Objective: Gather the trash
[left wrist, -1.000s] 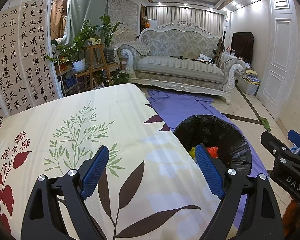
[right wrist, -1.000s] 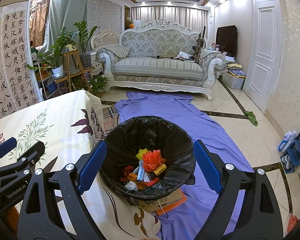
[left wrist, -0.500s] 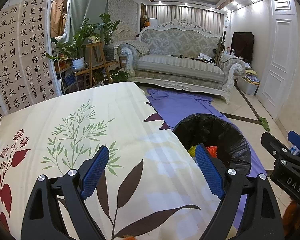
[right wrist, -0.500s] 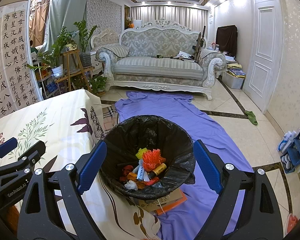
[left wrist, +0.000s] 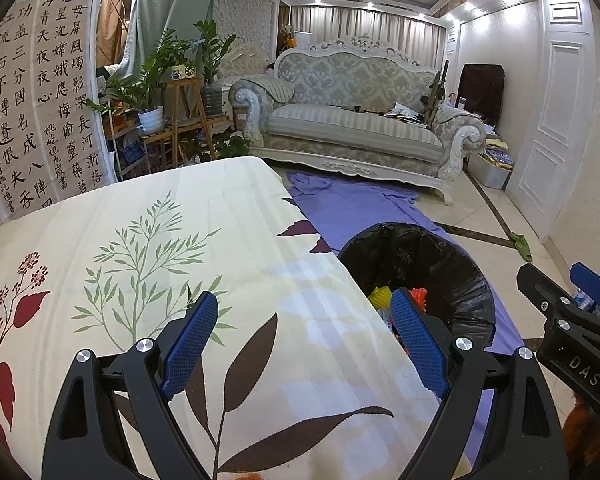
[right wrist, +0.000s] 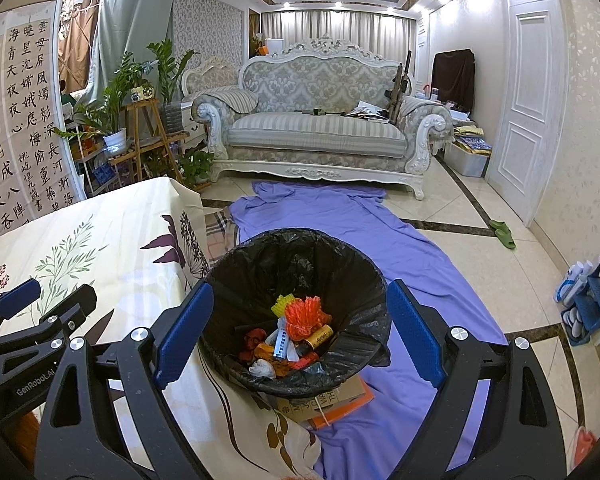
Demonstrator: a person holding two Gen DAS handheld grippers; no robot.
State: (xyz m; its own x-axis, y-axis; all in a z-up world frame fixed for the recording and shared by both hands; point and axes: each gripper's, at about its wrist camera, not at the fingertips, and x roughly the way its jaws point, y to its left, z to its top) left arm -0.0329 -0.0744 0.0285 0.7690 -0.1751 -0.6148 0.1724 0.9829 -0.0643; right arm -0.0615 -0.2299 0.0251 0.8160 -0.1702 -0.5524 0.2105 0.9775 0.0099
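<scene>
The left hand-held gripper is seen with its blue pads spread wide apart, nothing between them, above the table (covered in a cream cloth printed with leaves and red flowers). No loose item is seen on the visible cloth. The right hand-held gripper is also held wide apart and empty, framed over the trash bin, which is lined with a black bag and stands just beside the table's edge on the floor side. Neither gripper is seen touching anything.

The trash is found inside the bin, at the bottom of the liner: an orange mesh wad, a yellow piece just behind it, a small brass-coloured cylinder, a white-and-blue wrapper, red and orange scraps, crumpled clear plastic (exact items cannot be told). From the left wrist view only part of that pile is shown, behind the right-side pad.

Under the bin a cardboard box and an orange flat item are partly seen, resting on a purple sheet spread over the tiled floor. Further back, an ornate sofa is placed against the curtained wall, potted plants on a wooden stand to the left, a calligraphy panel beside them, green slippers near the white door.
</scene>
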